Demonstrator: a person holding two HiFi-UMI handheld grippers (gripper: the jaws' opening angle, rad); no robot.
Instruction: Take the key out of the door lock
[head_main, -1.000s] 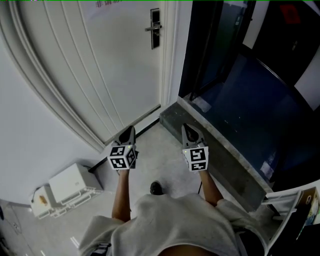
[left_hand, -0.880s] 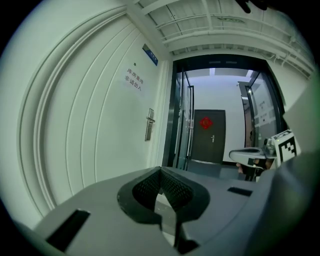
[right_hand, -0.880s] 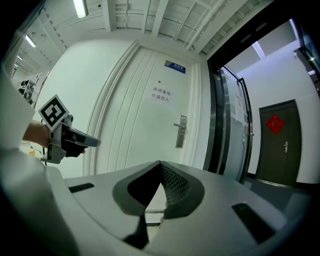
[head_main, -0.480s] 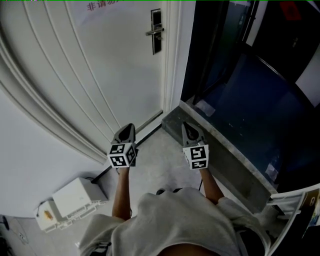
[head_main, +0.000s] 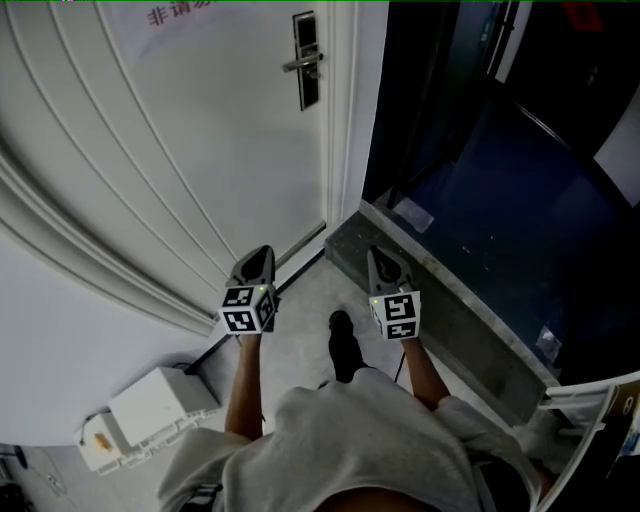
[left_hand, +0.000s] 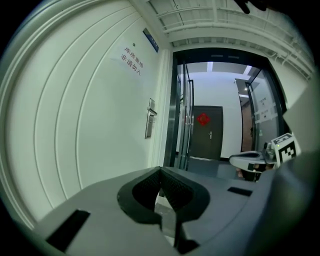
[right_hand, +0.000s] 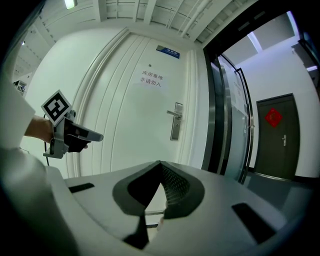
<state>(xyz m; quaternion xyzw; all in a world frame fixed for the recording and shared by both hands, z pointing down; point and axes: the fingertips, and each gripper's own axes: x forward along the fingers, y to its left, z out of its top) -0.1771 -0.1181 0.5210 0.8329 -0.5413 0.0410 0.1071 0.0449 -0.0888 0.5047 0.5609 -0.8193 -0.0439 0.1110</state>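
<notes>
white door bears a paper notice ending "非请勿入"; its lock plate is well apart from the left gripper and right gripper, both with jaws together on nothing.

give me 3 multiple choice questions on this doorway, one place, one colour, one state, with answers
1. In the head view, where on the white door is the lock handle?
A near its right edge
B near its left edge
C in its middle

2. What colour is the ornament on the dark far door?
A blue
B red
C green

3. How do the left gripper and right gripper stand?
A both wide open
B left clamped on a key
C both shut, empty

Answers:
1 A, the handle sits at the door's right side.
2 B, a red patch shows on it.
3 C, each gripper view shows jaws together, nothing between.
</notes>
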